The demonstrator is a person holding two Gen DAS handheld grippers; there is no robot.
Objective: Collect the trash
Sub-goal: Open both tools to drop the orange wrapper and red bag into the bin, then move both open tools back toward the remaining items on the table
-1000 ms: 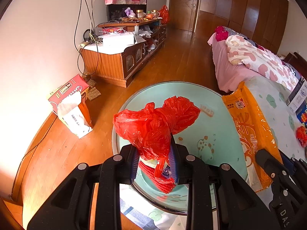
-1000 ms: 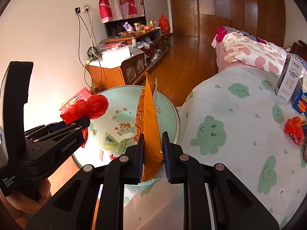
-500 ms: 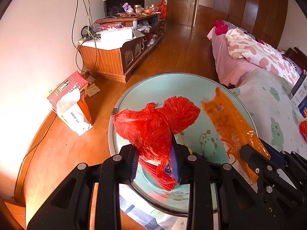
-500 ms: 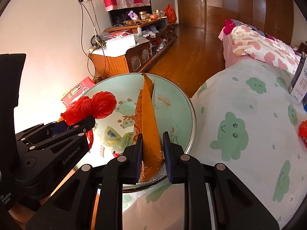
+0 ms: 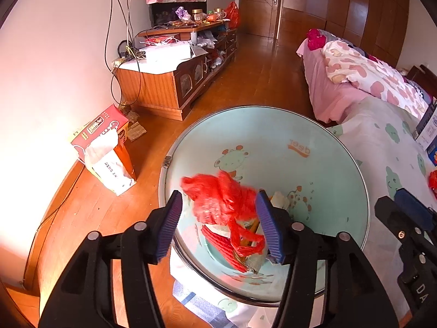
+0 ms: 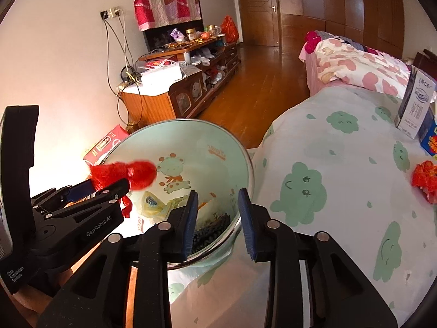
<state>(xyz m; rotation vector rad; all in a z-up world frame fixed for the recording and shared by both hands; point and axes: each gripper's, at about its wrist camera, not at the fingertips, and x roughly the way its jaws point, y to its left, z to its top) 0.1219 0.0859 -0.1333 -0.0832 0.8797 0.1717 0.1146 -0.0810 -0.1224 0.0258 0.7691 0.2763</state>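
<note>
The left gripper [image 5: 218, 225] has let go. Its two blue pads now stand wide apart, and a second ago they were pinched tight on the red bag [image 5: 221, 202]. The red bag looks blurry and sits in the gap between the pads, right over the green basin [image 5: 273, 125]. I think it is falling in. Under it lie more bits of trash [image 5: 232, 243] in the bottom of the basin.

The right gripper [image 6: 218, 217] is released too, with nothing between its pads. A moment ago it held an orange wrapper; that wrapper is gone from it now. I cannot pick it out for sure in the basin, just in front of this gripper. So both pieces seem to be dropped off.

Far off to the right of the right gripper, one more red scrap [image 6: 424, 176] lies on the bed [image 6: 341, 169]. That could be next to pick up.
</note>
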